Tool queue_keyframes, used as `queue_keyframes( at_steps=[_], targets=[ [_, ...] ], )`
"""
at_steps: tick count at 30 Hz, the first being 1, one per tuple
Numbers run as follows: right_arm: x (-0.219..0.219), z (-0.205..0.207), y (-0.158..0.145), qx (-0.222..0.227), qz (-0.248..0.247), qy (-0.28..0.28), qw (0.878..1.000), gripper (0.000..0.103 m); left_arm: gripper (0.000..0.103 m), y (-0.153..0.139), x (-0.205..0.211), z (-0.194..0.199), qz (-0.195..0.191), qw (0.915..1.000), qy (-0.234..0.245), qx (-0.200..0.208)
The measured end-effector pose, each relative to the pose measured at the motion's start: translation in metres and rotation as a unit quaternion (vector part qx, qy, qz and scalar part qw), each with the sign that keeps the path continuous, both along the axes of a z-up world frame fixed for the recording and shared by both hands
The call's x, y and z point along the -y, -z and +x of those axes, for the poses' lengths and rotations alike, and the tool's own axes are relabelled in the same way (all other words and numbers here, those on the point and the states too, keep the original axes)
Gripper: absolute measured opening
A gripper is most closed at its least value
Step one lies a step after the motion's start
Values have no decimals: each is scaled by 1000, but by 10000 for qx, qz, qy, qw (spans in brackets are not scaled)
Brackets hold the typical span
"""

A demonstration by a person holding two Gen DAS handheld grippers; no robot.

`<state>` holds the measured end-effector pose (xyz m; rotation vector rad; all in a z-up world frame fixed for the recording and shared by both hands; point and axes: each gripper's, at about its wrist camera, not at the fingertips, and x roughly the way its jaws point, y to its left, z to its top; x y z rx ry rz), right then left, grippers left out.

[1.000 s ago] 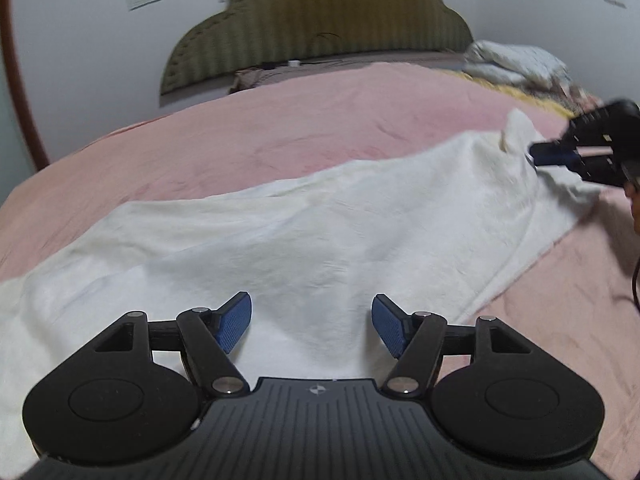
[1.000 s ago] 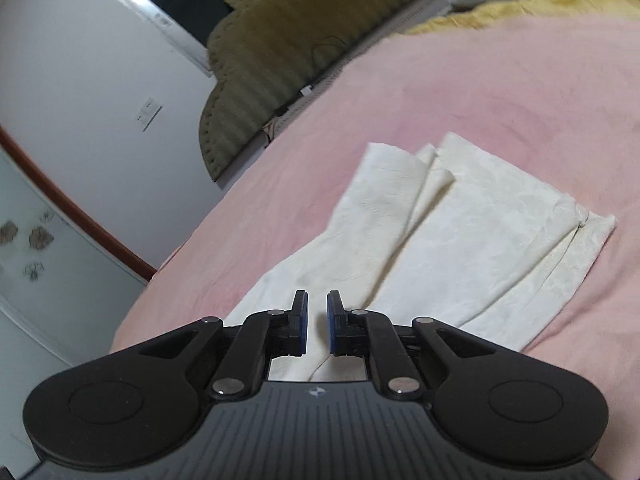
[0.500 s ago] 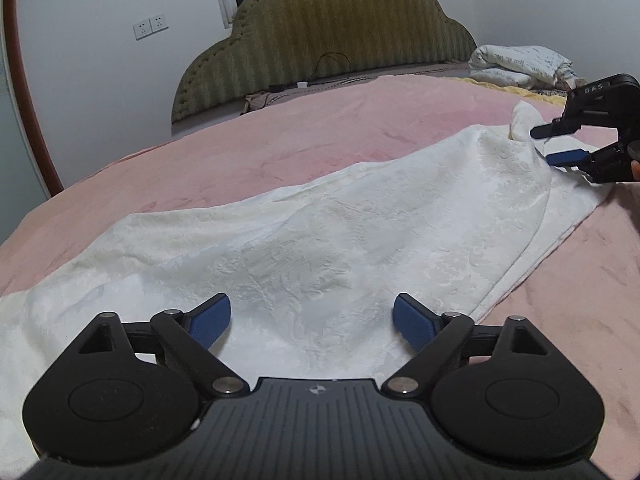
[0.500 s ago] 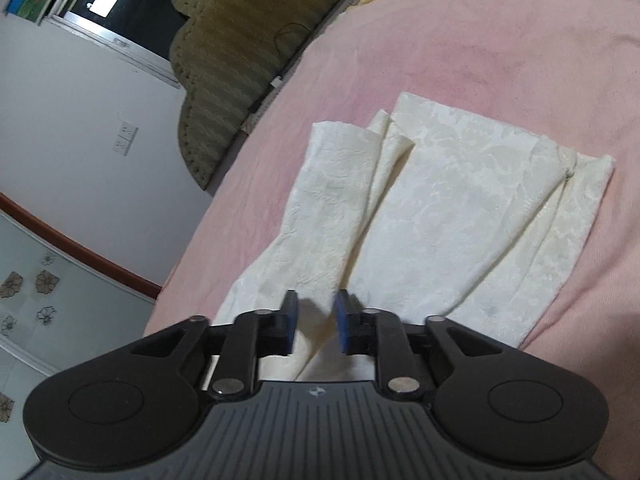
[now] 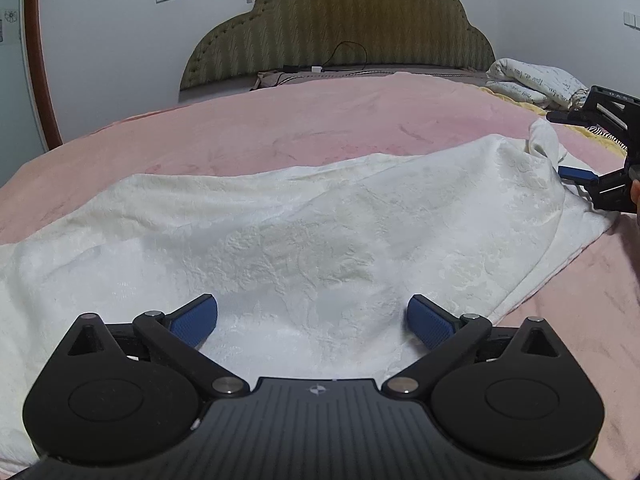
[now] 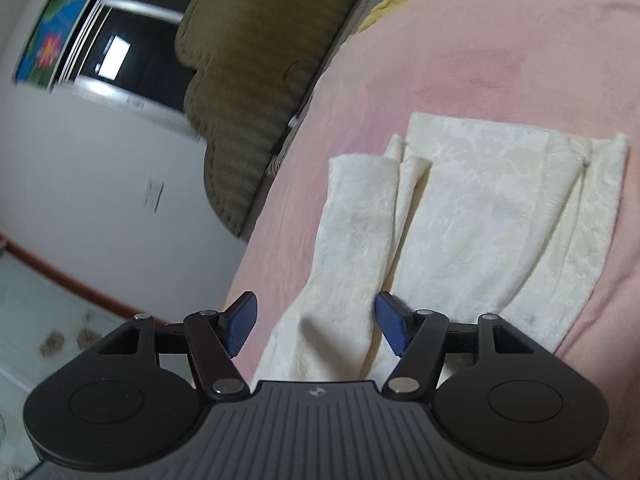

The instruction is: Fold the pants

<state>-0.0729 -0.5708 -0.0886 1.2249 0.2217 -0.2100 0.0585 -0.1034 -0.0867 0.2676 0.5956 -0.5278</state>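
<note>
Just released: left gripper [image 5: 313, 322] spread wide over the white pants [image 5: 304, 240], right gripper [image 6: 315, 326] jaws just opening, cloth loose between its fingers. Best lifted clear without snagging, leaving the fold flat on pink blanket [image 5: 320, 120].

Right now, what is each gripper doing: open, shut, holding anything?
Left gripper: open, jaws just widened, over the white pants, gripping nothing.
Right gripper: open, jaws just released, pants cloth between them.

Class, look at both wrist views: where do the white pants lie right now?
The white pants lie spread on the pink blanket, just ahead of the open left gripper; in the right wrist view they stretch away from the open right gripper.
</note>
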Motion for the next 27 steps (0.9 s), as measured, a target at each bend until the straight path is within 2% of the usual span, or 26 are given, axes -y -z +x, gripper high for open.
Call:
queue_keyframes(
  at_steps=[2, 4, 5, 6, 7, 8, 9, 10, 11, 12, 14, 15, 16, 17, 18, 19, 20, 21, 23, 27],
  targets=[
    [1, 4, 4, 180, 156, -335, 9992, 65, 103, 0, 1, -1, 13, 10000, 2, 32],
    [-1, 5, 4, 308, 167, -457, 9983, 65, 91, -1, 1, -4, 14, 9999, 20, 111],
    [-3, 4, 1, 243, -1, -457, 9987, 65, 83, -2, 1, -7, 8, 9998, 36, 195],
    [-5, 4, -3, 115, -208, -441, 9987, 59, 73, -4, 1, -10, 27, 9995, 35, 308],
    [-8, 5, -7, -105, -456, -404, 9981, 56, 69, -6, 2, -15, 76, 9990, 15, 447],
    [-15, 4, -14, -415, -840, -328, 9951, 56, 62, -9, 3, -20, 129, 9982, -26, 587],
    [-27, 3, -26, -731, -1446, -253, 9865, 57, 55, -11, 3, -25, 148, 9972, -72, 729],
    [-46, 4, -41, -925, -2195, -239, 9709, 57, 54, -14, 3, -30, 153, 9962, -93, 855],
    [-69, 1, -53, -916, -2926, -280, 9514, 57, 46, -17, 3, -34, 136, 9948, -100, 1003],
    [-91, -2, -62, -823, -3526, -361, 9315, 57, 34, -20, 3, -38, 122, 9929, -176, 1166],
    [-147, -6, -76, -489, -4681, -675, 8797, 57, 18, -24, 4, -42, 153, 9900, -294, 1374],
    [-171, -9, -78, -342, -5150, -825, 8525, 57, 11, -25, 3, -43, 118, 9895, -347, 1401],
    [-200, -10, -80, -207, -5638, -1044, 8190, 56, 9, -26, 2, -43, 64, 9894, -400, 1396],
    [-220, -10, -79, -144, -5925, -1247, 7957, 55, 8, -28, 0, -43, 16, 9898, -431, 1360],
    [-239, -8, -78, -80, -6102, -1479, 7783, 55, 4, -29, -2, -43, -17, 9900, -466, 1331],
    [-253, -7, -76, -10, -6157, -1707, 7692, 53, 3, -30, -5, -43, -39, 9897, -507, 1340],
    [-262, -5, -75, 9, -6191, -1853, 7631, 39, 2, -30, -8, -45, -43, 9885, -559, 1403],
    [-270, -4, -73, -9, -6231, -1933, 7579, 31, 2, -31, -10, -47, -25, 9868, -622, 1492],
    [-276, -2, -70, -64, -6221, -2048, 7556, 11, 1, -32, -14, -50, -28, 9848, -722, 1577],
    [-276, 2, -70, -100, -6230, -2122, 7528, 7, 1, -37, -19, -52, -173, 9846, -816, 1537]
  ],
)
